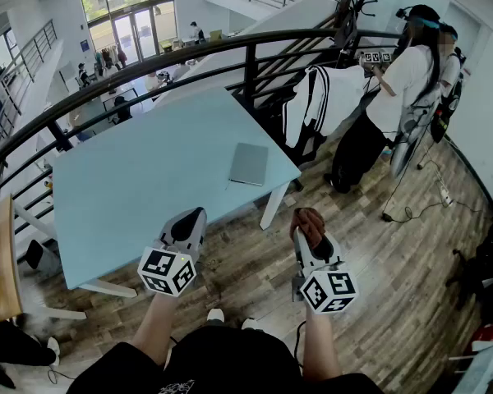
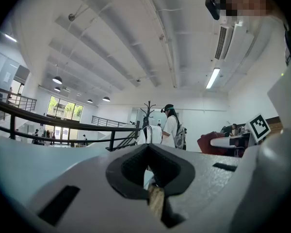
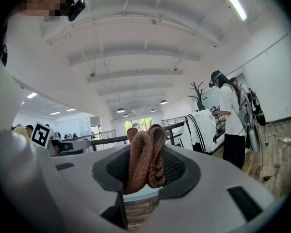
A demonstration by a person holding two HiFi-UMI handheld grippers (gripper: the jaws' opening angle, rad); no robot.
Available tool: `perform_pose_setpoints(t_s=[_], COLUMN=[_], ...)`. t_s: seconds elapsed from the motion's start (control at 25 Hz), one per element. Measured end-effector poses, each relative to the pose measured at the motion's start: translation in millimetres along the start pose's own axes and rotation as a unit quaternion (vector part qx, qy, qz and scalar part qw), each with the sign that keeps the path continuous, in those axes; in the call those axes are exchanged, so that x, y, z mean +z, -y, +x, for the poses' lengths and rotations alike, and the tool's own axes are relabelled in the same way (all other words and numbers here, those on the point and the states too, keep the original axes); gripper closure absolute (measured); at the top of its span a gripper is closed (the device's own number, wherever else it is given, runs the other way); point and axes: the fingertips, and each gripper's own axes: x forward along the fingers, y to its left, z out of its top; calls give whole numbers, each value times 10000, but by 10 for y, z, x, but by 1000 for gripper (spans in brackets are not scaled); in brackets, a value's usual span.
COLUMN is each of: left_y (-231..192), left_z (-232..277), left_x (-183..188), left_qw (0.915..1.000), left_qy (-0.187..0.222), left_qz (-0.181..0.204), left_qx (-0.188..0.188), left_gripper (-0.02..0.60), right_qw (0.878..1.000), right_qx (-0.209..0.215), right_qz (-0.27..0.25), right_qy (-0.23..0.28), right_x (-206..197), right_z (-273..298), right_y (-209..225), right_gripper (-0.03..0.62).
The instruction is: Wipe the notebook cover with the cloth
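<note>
Right gripper (image 1: 310, 231): grey moulded plastic body with a marker cube at the rear; jaws pinched tight on the cloth (image 1: 311, 219), held over the wooden floor (image 1: 394, 286) in front of the desk (image 1: 140, 179) and clear of it. Cloth (image 3: 144, 154): rust-brown, coarse ribbed knit, bunched into a thick upright fold that rises above the dark rubbery pads (image 3: 177, 169) of the right gripper (image 3: 146, 181); its lower end is lost between the jaws. Left gripper (image 1: 195, 217): same grey build, marker cube nearest the person; held just off the near desk edge. In its own view the left gripper (image 2: 150, 176) has its jaws pressed together at the tips, the dark pads (image 2: 128, 171) framing a small hollow with nothing caught in it. Notebook (image 1: 249, 164): thin, flat, rectangular, plain grey matte cover, closed; it lies on the far right part of the desk, near the right-hand edge, well apart from both grippers and untouched. Desk: smooth pale blue top, white legs. Behind it, a curved black metal railing (image 1: 148, 68). A white jacket (image 1: 320, 97) with black stripes hangs to the right; beside it stands a person (image 1: 394, 89) in a white top and dark trousers.
</note>
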Motion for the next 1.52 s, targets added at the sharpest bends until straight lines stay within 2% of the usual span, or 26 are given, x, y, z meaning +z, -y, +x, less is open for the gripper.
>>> perform_pose_setpoints(t_s=[0.32, 0.56, 0.84, 1.52], left_y=[-166, -314, -413, -693], left_z=[-52, -84, -107, 120], left_x=[58, 82, 106, 10], left_qw=[9999, 9995, 9979, 9966], left_qy=[-5, 28, 91, -45], left_qz=[48, 48, -14, -108], left_qx=[-158, -297, -639, -818], left_gripper=[572, 572, 572, 572], right_qw=[9997, 9995, 9996, 9992], right_qx=[-30, -136, -215, -295], right_qz=[224, 209, 109, 269], right_qy=[92, 168, 162, 61], right_x=[-3, -13, -51, -146], right_z=[86, 142, 208, 573], right_y=[-161, -287, -494, -505], right_gripper=[448, 445, 445, 445])
